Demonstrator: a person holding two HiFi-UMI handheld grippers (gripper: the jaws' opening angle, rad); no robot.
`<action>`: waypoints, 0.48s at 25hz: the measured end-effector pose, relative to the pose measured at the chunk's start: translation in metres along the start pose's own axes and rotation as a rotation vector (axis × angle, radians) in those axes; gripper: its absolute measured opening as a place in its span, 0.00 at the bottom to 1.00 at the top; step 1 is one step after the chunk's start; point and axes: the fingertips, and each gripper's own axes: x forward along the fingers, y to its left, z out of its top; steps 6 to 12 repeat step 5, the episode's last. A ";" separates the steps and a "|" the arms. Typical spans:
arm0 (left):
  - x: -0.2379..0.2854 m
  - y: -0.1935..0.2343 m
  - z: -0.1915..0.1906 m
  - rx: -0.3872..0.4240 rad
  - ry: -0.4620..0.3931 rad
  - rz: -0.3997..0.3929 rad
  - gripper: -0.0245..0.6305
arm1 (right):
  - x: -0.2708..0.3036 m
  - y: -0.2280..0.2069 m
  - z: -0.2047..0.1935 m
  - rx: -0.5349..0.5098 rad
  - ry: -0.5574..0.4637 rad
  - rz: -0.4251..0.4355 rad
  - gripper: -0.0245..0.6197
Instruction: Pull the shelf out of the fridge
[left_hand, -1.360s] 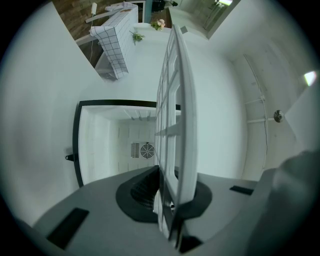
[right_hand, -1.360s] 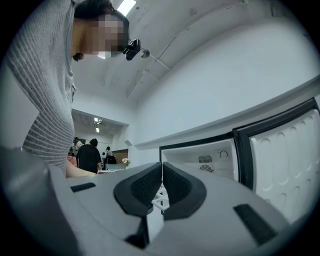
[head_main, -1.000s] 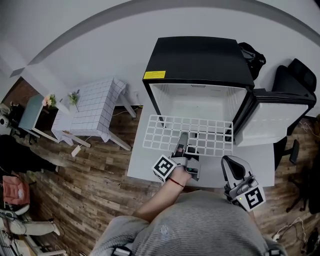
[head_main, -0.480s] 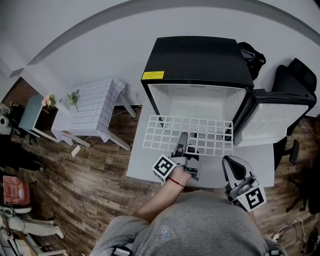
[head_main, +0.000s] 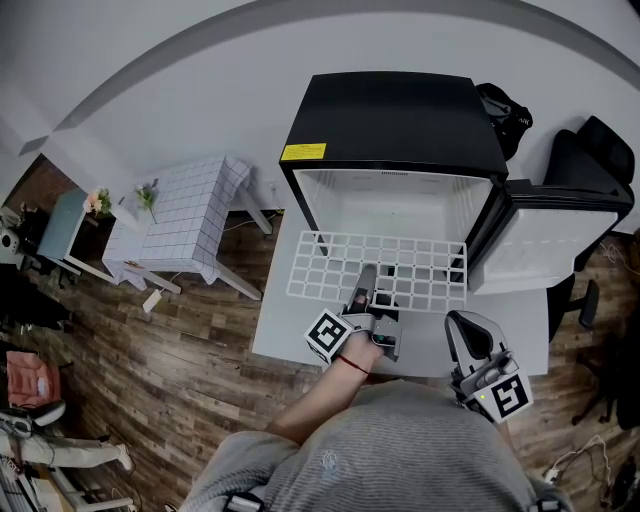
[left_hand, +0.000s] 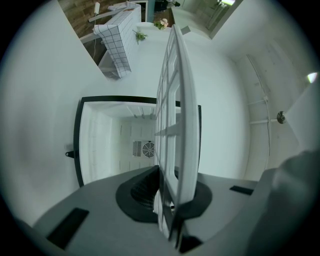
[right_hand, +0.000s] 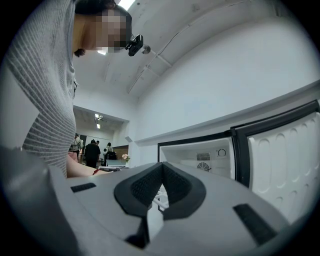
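White wire shelf (head_main: 378, 270) lies level in front of the open black fridge (head_main: 400, 120), over a white table (head_main: 285, 335). The left gripper (head_main: 368, 288) clamps its near edge w/ jaws narrow on the wire. The right gripper (head_main: 460, 325) sits apart at lower right, jaws together & empty.

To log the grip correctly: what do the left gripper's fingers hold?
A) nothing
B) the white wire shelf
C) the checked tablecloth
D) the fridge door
B: the left gripper view shows the white wire shelf edge-on, clamped between the fingers of the left gripper.
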 end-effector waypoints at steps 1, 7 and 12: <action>0.000 0.002 0.001 0.011 0.001 0.007 0.09 | 0.000 0.000 0.000 0.000 0.001 0.000 0.06; 0.000 0.007 0.002 0.026 0.004 0.019 0.09 | 0.001 -0.002 -0.001 0.001 0.003 -0.001 0.06; 0.000 0.007 0.002 0.026 0.004 0.019 0.09 | 0.001 -0.002 -0.001 0.001 0.003 -0.001 0.06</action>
